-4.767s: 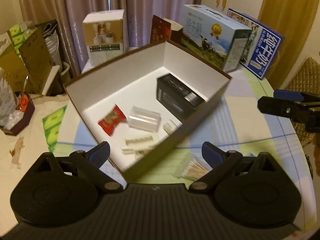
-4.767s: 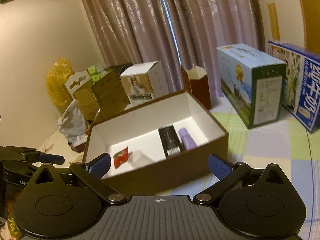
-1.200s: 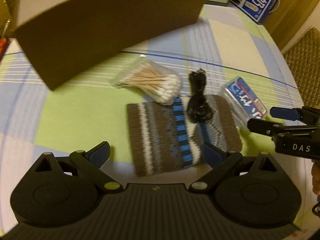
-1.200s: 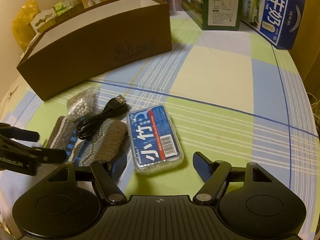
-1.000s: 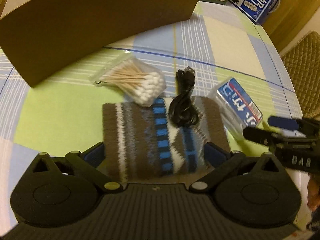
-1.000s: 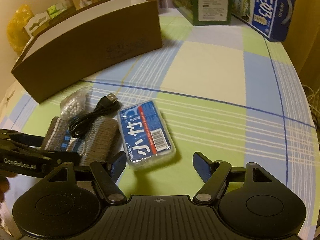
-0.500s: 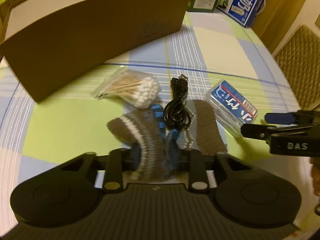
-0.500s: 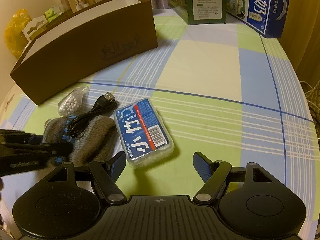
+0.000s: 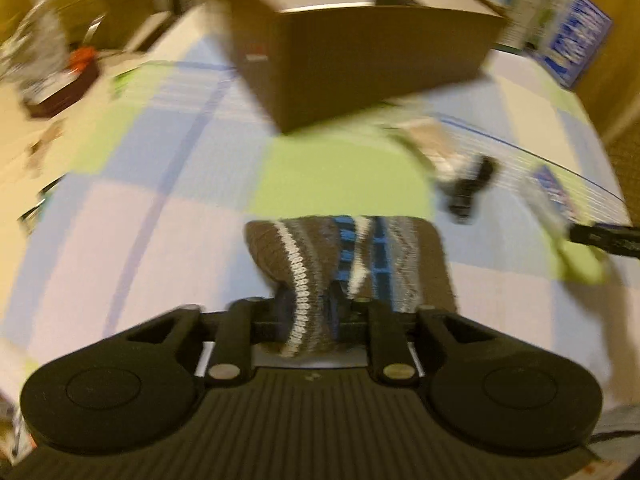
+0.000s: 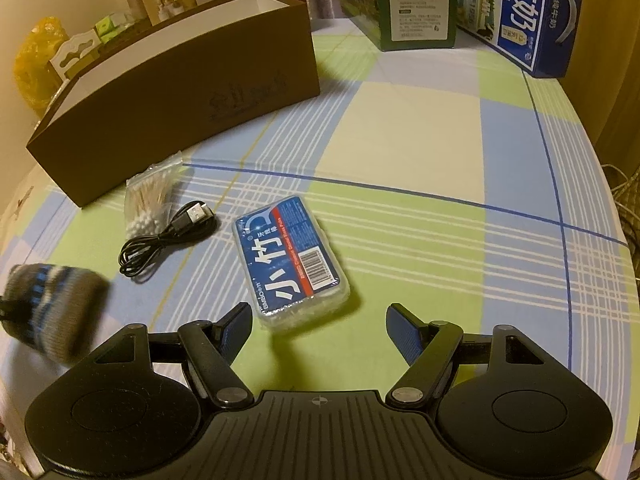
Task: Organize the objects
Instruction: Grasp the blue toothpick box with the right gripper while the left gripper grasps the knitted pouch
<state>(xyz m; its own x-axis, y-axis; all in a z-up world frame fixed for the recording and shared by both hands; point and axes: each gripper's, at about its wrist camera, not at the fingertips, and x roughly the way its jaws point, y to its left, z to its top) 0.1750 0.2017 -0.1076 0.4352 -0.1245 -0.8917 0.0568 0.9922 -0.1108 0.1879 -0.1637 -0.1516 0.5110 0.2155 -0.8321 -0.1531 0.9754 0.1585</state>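
Checked tablecloth (image 9: 340, 168) in green, blue and cream fills the left wrist view, badly smeared by motion. Left gripper (image 9: 310, 312) is pressed together on the knitted pouch (image 9: 352, 256), pinching one bunched end; the rest hangs forward, clear of the cloth as far as the blur allows. Brown cardboard box (image 9: 360, 64) stands toward the table's far edge, its near corner pointing at the camera. Right of the pouch, dark and pale streaks are probably the cable and swab bag; too smeared to be sure.

Judgement: the step in hand is carrying the pouch to the box. The pinch holds only one end of soft knit, so the loose part will swing. Lift high enough for the dangling end to clear the box wall, then release over the box's inside, not at the rim.

Right wrist view, sharp. Right gripper (image 10: 318, 320) is spread wide with nothing in it, hovering just short of the blue dental-floss packet (image 10: 288, 256), which lies flat near the table's middle. Coiled black USB cable (image 10: 168, 236) lies just left of it, touching the bag of cotton swabs (image 10: 146, 200), which sits beside the box's long wall. Pouch shows blurred at the left edge, off the table. Milk cartons (image 10: 524, 12) stand along the far edge.

Judgement: the packet is rigid and slick, so close squarely across its narrow sides.
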